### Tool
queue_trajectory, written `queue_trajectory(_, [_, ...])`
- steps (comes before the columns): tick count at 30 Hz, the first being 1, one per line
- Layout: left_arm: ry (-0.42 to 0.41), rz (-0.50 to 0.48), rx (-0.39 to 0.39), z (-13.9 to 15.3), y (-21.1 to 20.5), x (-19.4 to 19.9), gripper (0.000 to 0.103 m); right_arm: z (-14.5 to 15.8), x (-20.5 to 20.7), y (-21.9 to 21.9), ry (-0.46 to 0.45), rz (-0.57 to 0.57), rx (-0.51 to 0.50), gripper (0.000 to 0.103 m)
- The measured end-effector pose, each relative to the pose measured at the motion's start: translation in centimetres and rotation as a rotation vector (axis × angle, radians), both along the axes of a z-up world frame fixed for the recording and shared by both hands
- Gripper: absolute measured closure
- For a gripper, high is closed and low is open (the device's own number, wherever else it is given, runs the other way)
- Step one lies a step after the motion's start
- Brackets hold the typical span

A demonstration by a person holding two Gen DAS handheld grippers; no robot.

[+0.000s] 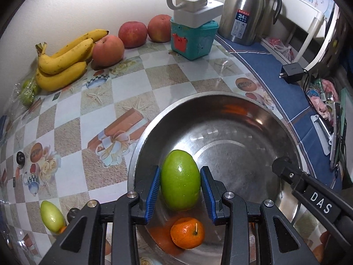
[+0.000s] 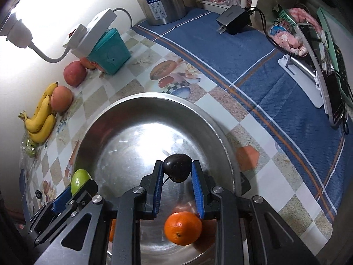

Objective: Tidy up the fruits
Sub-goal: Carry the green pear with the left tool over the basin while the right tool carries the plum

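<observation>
Left wrist view: left hand-held gripper (image 1: 179, 190) pinches a green fruit (image 1: 180, 180) over the steel bowl (image 1: 231, 114), while the right hand-held gripper (image 2: 177, 171) clamps a dark fruit (image 2: 177, 167). Dropped, either could bounce on bare metal or knock the orange (image 2: 182, 228).

A steel thermos (image 1: 245, 11) stands behind a teal box (image 1: 192, 39) bearing a power strip (image 1: 198, 6).
</observation>
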State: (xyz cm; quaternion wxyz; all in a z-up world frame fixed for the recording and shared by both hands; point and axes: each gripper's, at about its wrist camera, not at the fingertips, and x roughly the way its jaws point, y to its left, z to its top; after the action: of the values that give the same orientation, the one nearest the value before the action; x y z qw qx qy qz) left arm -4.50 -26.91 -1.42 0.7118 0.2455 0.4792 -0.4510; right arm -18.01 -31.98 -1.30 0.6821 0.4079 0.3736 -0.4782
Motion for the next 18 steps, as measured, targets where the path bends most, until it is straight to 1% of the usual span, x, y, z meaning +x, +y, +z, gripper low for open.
queue_trajectory(6, [-0.002, -0.002, 0.017, -0.55, -0.19, -0.15, 0.064, -0.39, -0.03, -0.05, 0.005, -0.005, 0.018, 0.076])
queue_trajectory(14, [0.006, 0.001, 0.030, -1.06, -0.26, -0.34, 0.063, -0.35, -0.09, -0.04, 0.007, -0.006, 0.015, 0.076])
queue_trajectory(18, [0.010, 0.006, 0.018, -0.85, -0.18, -0.33, 0.062, -0.24, 0.04, 0.03, 0.013, 0.000, 0.011, 0.076])
